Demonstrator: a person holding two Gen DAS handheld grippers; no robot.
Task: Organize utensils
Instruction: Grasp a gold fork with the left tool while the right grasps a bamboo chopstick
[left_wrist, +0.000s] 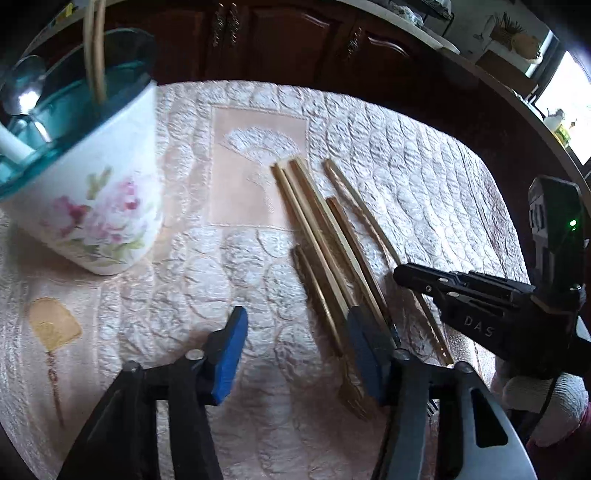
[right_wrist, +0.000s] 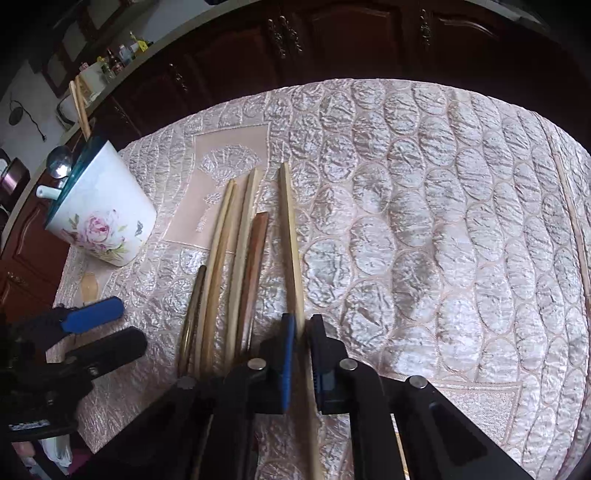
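Two wrist views of a table (right_wrist: 461, 206) under a quilted pink cloth (left_wrist: 388, 155). The right gripper (right_wrist: 302, 328) is clenched on a pale chopstick (right_wrist: 290, 236), the rightmost of the sticks, which runs away toward the table's far edge. The left gripper (left_wrist: 295, 354) stands released, its blue pads apart over the near ends of the remaining chopsticks (left_wrist: 314, 229); no pad presses on any of them. These sticks lie side by side on the cloth near the table's middle, together with a fork (left_wrist: 352, 397) whose tines point toward the near edge. A flowered pot (right_wrist: 103, 218) with a teal rim stands toward the far left corner and holds a spoon (left_wrist: 26, 88), two upright chopsticks (right_wrist: 79, 107) and a white handle (right_wrist: 48, 192). To the right of the held stick the cloth lies bare as far as the right edge. Beyond the far edge stand dark wooden cabinets (right_wrist: 351, 40).
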